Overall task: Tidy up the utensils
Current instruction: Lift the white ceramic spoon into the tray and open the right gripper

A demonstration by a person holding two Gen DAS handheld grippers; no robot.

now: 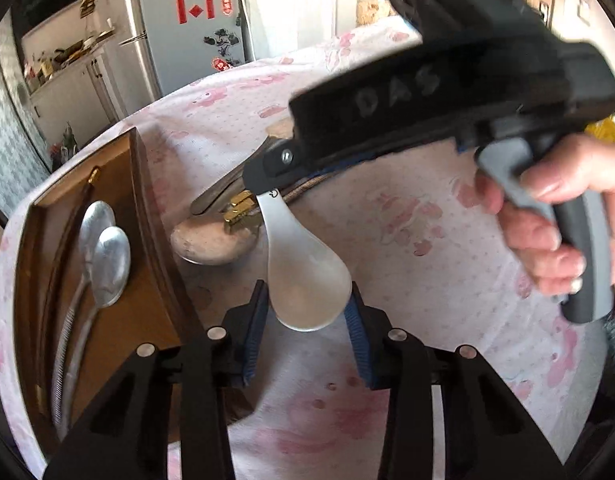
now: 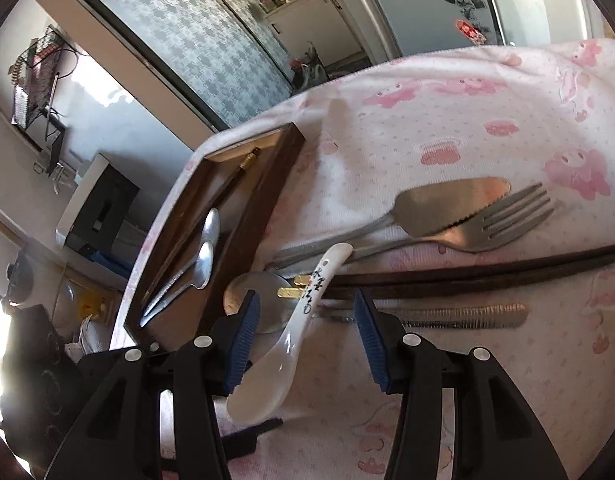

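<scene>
A white ceramic spoon (image 1: 303, 272) lies slanted, its handle over a heap of cutlery. My left gripper (image 1: 307, 288) is shut on its bowl, with a blue pad against each side. In the right wrist view the same spoon (image 2: 295, 328) runs between the fingers of my right gripper (image 2: 306, 296). That gripper is open and stands well clear of the narrow handle. One left fingertip (image 2: 251, 434) shows under the bowl. From the left wrist view, the right gripper (image 1: 263, 184) reaches down over the handle's end. A brown wooden tray (image 1: 147, 200) on the left holds two metal spoons (image 1: 107, 264) and a dark chopstick.
On the pink-patterned cloth lie a fork (image 2: 507, 220), a cake server (image 2: 447, 204), dark gold-tipped chopsticks (image 2: 487, 268), a round metal spoon (image 2: 251, 292) and a ribbed metal handle (image 2: 447, 314). A hand (image 1: 555, 216) holds the right gripper's grip. The tray (image 2: 267, 208) sits near the table's left edge.
</scene>
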